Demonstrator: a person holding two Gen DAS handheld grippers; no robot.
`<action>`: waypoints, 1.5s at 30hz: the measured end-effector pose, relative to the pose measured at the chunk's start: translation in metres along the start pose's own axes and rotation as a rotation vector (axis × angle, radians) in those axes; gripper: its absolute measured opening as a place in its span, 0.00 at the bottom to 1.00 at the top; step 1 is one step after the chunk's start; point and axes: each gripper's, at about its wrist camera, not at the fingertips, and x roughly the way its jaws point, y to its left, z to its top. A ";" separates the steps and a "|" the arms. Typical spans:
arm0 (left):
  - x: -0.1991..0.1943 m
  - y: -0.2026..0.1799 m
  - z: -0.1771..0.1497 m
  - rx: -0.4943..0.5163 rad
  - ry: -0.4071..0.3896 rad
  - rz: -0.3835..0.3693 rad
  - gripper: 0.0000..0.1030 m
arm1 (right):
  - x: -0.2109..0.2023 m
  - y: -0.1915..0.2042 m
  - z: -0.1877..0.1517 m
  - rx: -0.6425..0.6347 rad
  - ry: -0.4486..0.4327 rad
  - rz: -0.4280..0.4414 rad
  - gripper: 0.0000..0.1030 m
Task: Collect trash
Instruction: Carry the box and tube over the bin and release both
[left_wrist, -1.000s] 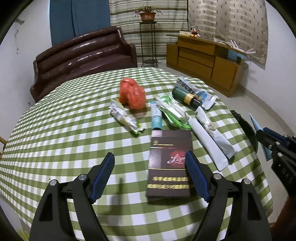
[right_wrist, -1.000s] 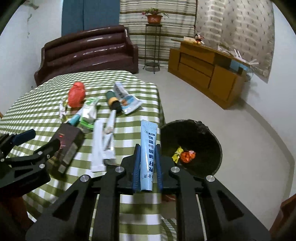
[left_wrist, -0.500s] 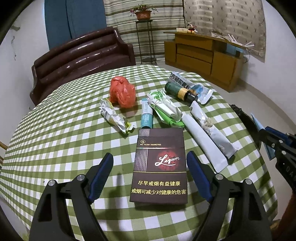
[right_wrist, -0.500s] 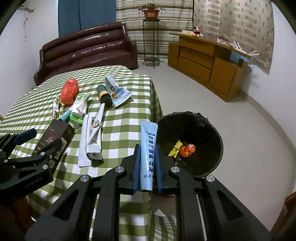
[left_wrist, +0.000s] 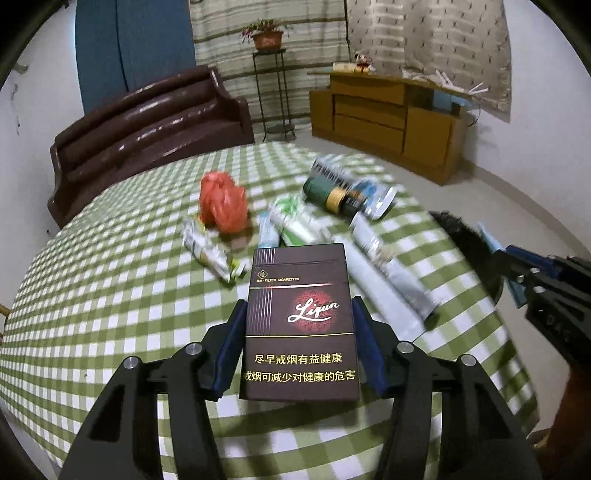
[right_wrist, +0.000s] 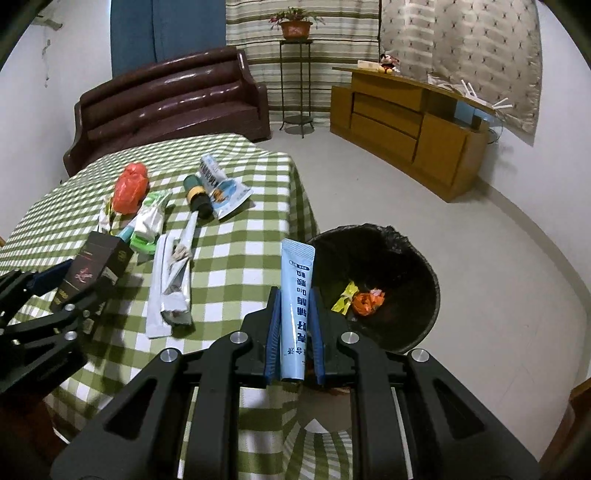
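A dark cigarette box (left_wrist: 299, 325) sits between the pads of my left gripper (left_wrist: 299, 304), whose jaws are closing and press on both its sides. In the right wrist view the box (right_wrist: 92, 269) is tilted up off the green checked tablecloth (right_wrist: 236, 254). My right gripper (right_wrist: 294, 291) is shut on a light blue tube (right_wrist: 297, 277), held at the table's edge beside a black bin (right_wrist: 417, 258). Orange and yellow wrappers (right_wrist: 364, 301) lie inside the bin. A red bag (left_wrist: 221, 203), a green bottle (left_wrist: 328, 194) and long white wrappers (left_wrist: 384, 284) remain on the table.
A crumpled wrapper (left_wrist: 210, 251) and a green-white pack (left_wrist: 295, 225) also lie on the cloth. A brown sofa (left_wrist: 147, 122) stands behind the table, a wooden cabinet (right_wrist: 410, 125) along the right wall, and a plant stand (right_wrist: 297, 85) at the back.
My left jaws have drawn in from wide apart onto the cigarette box, which has come up off the cloth. The right gripper has kept its hold on the tube and stayed put.
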 end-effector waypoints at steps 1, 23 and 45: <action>-0.003 -0.002 0.004 0.001 -0.013 -0.007 0.53 | -0.001 -0.003 0.002 0.005 -0.004 -0.004 0.15; 0.047 -0.089 0.085 0.058 -0.093 -0.075 0.53 | 0.023 -0.079 0.039 0.116 -0.068 -0.118 0.15; 0.098 -0.140 0.104 0.148 0.007 -0.040 0.54 | 0.067 -0.120 0.040 0.216 -0.029 -0.132 0.16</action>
